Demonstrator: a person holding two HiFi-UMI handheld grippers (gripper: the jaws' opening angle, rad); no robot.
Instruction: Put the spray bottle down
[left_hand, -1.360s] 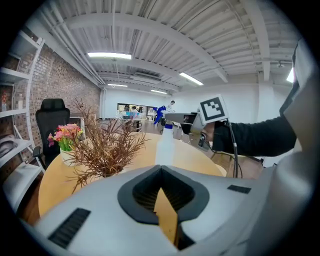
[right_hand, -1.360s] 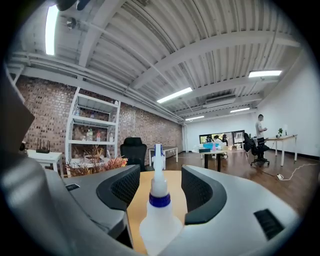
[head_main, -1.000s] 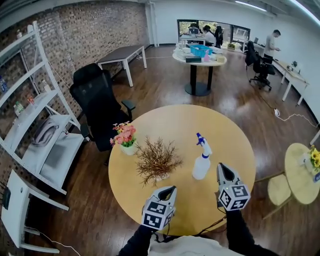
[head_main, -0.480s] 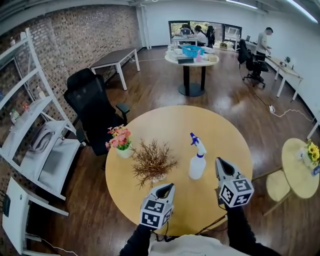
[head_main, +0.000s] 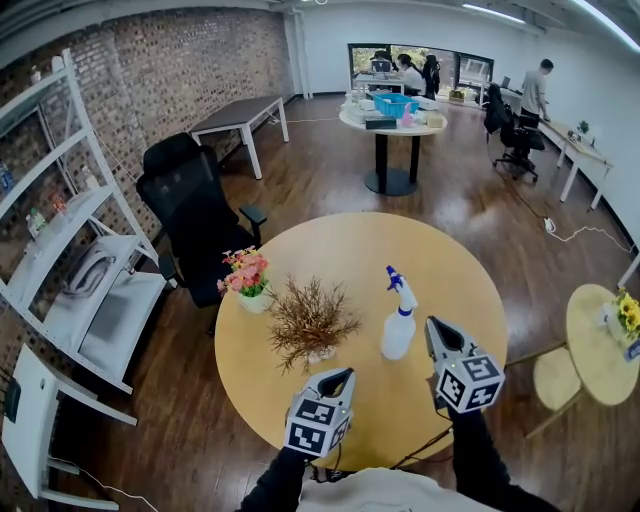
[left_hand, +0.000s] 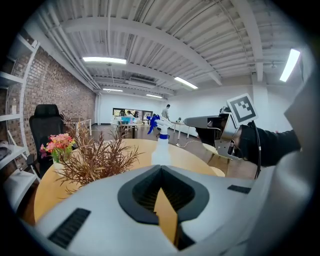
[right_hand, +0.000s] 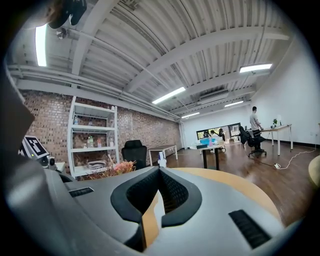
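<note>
Left tongs (head_main: 343, 374) & right tongs (head_main: 432, 323) were both closed, nothing between them. Spray bottle (head_main: 399, 328) stood upright on the table (head_main: 330, 240), just beside the right tongs, not touching. Task looked done, so best move: draw back straight w/o brushing the bottle or dried plant (head_main: 312, 322).

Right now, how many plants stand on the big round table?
2: pink flowers in a white pot near the left edge, a dry brown twig bush beside it. None looks hidden.

Spray bottle (head_main: 400, 325) and dried plant (head_main: 310, 322) flank bare tabletop (head_main: 365, 385).
</note>
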